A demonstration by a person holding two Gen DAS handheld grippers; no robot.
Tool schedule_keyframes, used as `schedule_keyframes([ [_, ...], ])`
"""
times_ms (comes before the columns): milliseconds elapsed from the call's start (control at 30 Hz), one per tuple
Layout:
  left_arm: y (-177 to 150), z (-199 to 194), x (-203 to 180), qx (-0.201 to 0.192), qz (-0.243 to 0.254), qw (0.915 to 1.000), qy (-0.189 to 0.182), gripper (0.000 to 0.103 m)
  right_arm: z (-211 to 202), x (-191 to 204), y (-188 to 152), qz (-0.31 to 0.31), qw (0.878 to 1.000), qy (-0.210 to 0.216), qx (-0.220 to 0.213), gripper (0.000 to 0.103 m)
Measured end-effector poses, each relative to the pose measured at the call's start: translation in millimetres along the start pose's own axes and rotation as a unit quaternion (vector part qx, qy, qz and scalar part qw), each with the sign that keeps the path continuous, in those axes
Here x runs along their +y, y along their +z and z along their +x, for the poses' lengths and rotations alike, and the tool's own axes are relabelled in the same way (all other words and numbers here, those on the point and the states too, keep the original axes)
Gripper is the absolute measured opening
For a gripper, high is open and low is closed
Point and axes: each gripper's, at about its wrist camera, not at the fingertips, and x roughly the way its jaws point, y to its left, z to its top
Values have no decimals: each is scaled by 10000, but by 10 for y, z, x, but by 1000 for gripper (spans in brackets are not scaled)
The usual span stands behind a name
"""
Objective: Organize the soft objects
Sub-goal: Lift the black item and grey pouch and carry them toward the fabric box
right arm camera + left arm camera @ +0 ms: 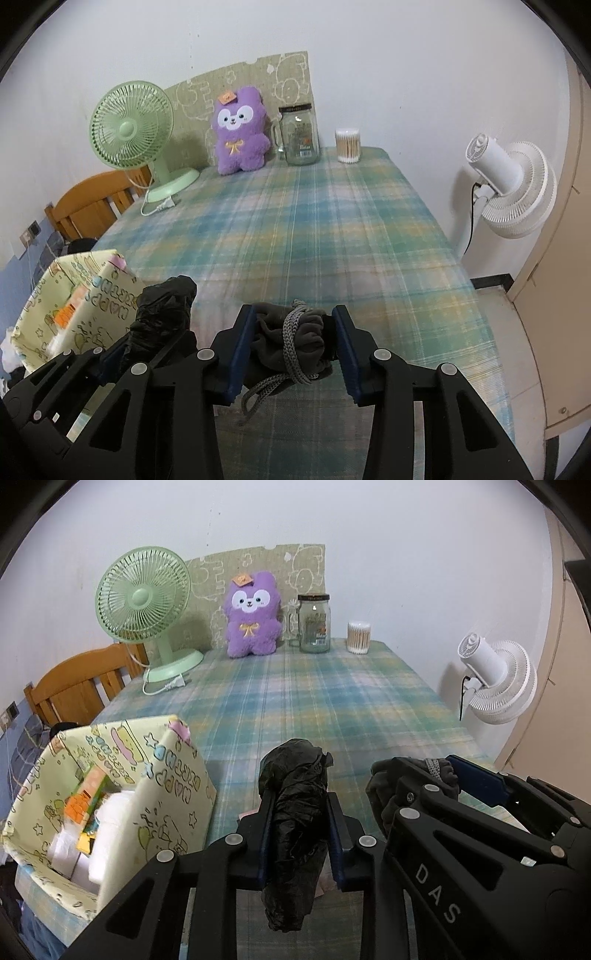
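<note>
Grey cord [291, 341] only from right wrist.

Worktop [314, 229] under a blue-green plaid cloth, along its far edge a green desk fan [136, 125], purple plush toy [238, 136], glass jar [298, 134], tub of cotton swabs [347, 146], patterned box [122, 797] at near left

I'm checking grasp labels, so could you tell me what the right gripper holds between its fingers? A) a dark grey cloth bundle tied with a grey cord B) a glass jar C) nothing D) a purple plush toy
A: in the right wrist view the right gripper pinches the dark grey cloth bundle wrapped by a grey cord.
</note>
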Motion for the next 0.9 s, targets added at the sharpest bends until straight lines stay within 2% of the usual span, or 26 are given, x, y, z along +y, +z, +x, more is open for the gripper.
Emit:
schedule_keyframes([
  [200, 83, -133, -21, -107, 63, 9999, -22, 24, -171, 8, 76, 40, 9999, -14, -167, 45],
  [400, 173, -281, -3, -219, 52, 9995, -235, 24, -368, 57, 160, 48, 9992, -56, -404, 45],
  [900, 312, -626, 102, -561, 52, 9978, -338, 24, -739, 216, 321, -40, 9972, -71, -740, 45],
])
